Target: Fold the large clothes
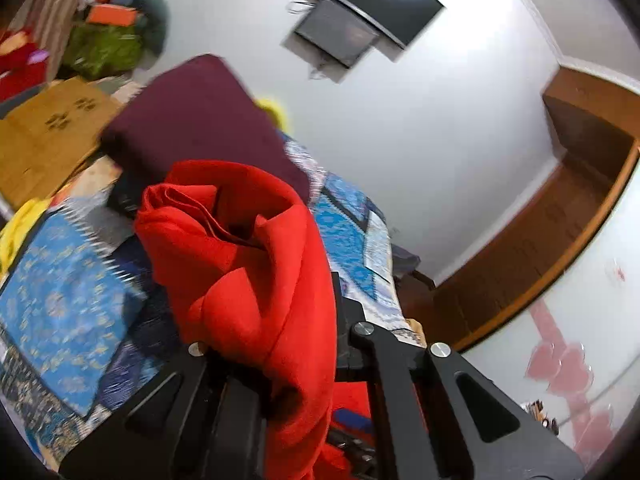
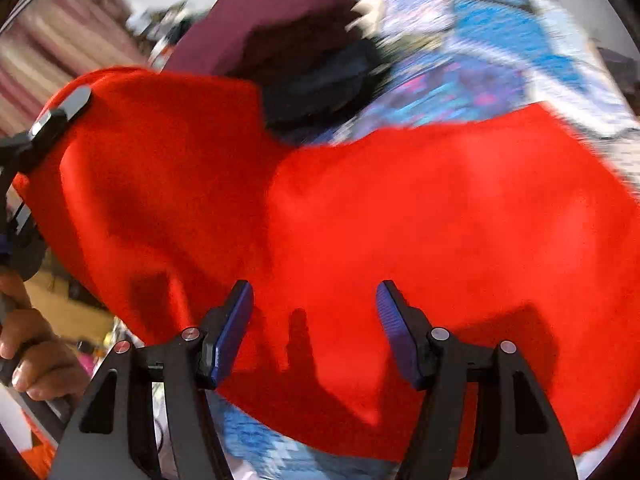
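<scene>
From the left wrist camera we see our left gripper (image 1: 280, 360) clamped on a bunched fold of the bright red cloth garment (image 1: 248, 264), lifted above the blue patterned bedspread (image 1: 60, 300), near a maroon cushion (image 1: 200, 120). From the right wrist camera, our right gripper (image 2: 316, 320) hangs wide open, holding nothing, just over the red garment spread across the bedspread.
</scene>
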